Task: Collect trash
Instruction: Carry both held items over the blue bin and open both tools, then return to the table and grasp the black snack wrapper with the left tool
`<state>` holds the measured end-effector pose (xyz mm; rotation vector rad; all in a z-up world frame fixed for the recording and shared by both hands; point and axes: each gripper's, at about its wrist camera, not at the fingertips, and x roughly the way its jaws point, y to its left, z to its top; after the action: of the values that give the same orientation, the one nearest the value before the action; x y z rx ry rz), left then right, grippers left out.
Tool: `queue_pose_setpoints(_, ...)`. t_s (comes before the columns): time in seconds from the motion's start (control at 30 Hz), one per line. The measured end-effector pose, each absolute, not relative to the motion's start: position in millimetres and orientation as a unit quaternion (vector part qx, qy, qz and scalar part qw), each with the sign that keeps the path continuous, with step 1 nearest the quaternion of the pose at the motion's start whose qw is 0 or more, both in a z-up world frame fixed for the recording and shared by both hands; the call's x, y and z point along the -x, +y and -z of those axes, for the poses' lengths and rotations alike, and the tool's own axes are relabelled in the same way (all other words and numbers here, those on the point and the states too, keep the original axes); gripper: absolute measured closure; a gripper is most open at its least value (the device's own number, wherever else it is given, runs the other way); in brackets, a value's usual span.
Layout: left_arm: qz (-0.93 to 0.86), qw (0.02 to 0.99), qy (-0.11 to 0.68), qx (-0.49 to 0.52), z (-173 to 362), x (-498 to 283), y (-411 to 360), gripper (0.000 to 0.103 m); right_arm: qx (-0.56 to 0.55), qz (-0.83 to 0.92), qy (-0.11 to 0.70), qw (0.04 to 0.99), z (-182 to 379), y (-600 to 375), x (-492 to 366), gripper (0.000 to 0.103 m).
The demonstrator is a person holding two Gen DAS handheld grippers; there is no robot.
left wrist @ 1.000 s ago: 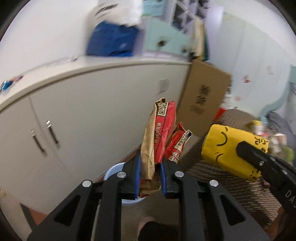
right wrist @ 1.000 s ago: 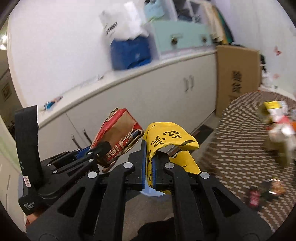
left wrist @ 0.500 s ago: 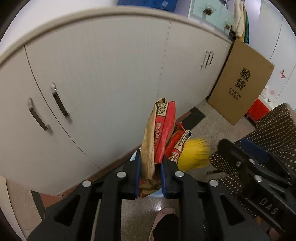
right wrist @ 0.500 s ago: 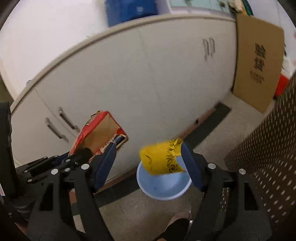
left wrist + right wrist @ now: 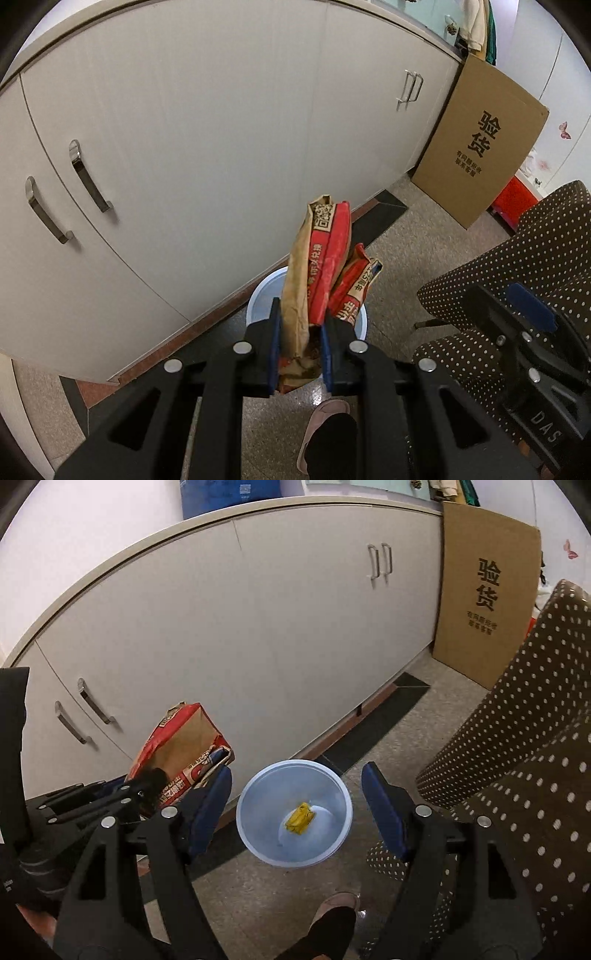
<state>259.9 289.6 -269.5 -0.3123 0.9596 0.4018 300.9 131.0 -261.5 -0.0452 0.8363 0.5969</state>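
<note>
My left gripper (image 5: 300,325) is shut on a crumpled red and brown paper bag (image 5: 319,273) and holds it just above a light blue trash bin (image 5: 264,295) on the floor. The bag also shows in the right wrist view (image 5: 181,749), left of the bin (image 5: 258,845). My right gripper (image 5: 295,794) is open and empty above the bin. A yellow wrapper (image 5: 301,818) lies at the bin's bottom.
White cabinets (image 5: 240,627) stand behind the bin. A flat cardboard box (image 5: 484,590) leans at the right. A brown dotted tablecloth (image 5: 535,738) hangs at the right. A person's foot (image 5: 332,919) is near the bin.
My right gripper opened and the yellow wrapper dropped into the bin. Both grippers swung down from the table toward the bin. The left still holds the bag.
</note>
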Motion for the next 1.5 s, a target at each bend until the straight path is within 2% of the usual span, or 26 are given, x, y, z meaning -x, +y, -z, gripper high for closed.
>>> queue_pose_setpoints(0.27, -0.190, 0.859, 0.454, 0.144, 263.5, -275.5, 291.0, 0.085, 0.004, -0.263, 0.368, 0.892, 248.1, 116.3, -297.7, 0.029)
queue_pose_setpoints(0.3, -0.193, 0.860, 0.450, 0.144, 261.2, -277.8, 291.5, 0.082, 0.001, -0.260, 0.365, 0.894, 246.1, 114.4, -298.0, 0.029)
queue_pose_setpoints(0.33, -0.198, 0.862, 0.444, 0.145, 258.7, -279.8, 292.5, 0.075, -0.002, -0.257, 0.363, 0.896, 244.3, 112.4, -299.4, 0.029)
queue_pose_setpoints(0.37, -0.214, 0.863, 0.433, 0.148, 256.1, -281.6, 295.5, 0.064, -0.005, -0.254, 0.361, 0.897, 242.5, 110.8, -299.8, 0.029)
queue_pose_setpoints(0.4, -0.227, 0.863, 0.427, 0.146, 254.6, -281.9, 296.8, 0.035, -0.007, -0.253, 0.361, 0.898, 241.6, 109.1, -300.2, 0.029)
queue_pose_setpoints(0.43, -0.236, 0.864, 0.421, 0.142, 252.5, -281.7, 297.1, 0.025, -0.009, -0.253, 0.361, 0.898, 241.0, 107.5, -300.4, 0.029)
queue_pose_setpoints(0.83, -0.217, 0.871, 0.415, 0.145, 230.0, -249.7, 277.4, 0.025, -0.011, -0.264, 0.357, 0.896, 221.2, 92.6, -281.5, 0.029)
queue_pose_setpoints(1.17, -0.198, 0.899, 0.357, 0.159, 166.8, -195.9, 255.2, 0.025, -0.028, -0.281, 0.309, 0.908, 154.4, 66.8, -237.8, 0.029)
queue_pose_setpoints(1.5, -0.105, 0.934, 0.324, 0.108, 111.5, -176.3, 163.8, 0.023, -0.050, -0.229, 0.281, 0.931, 103.7, -25.2, -193.3, 0.027)
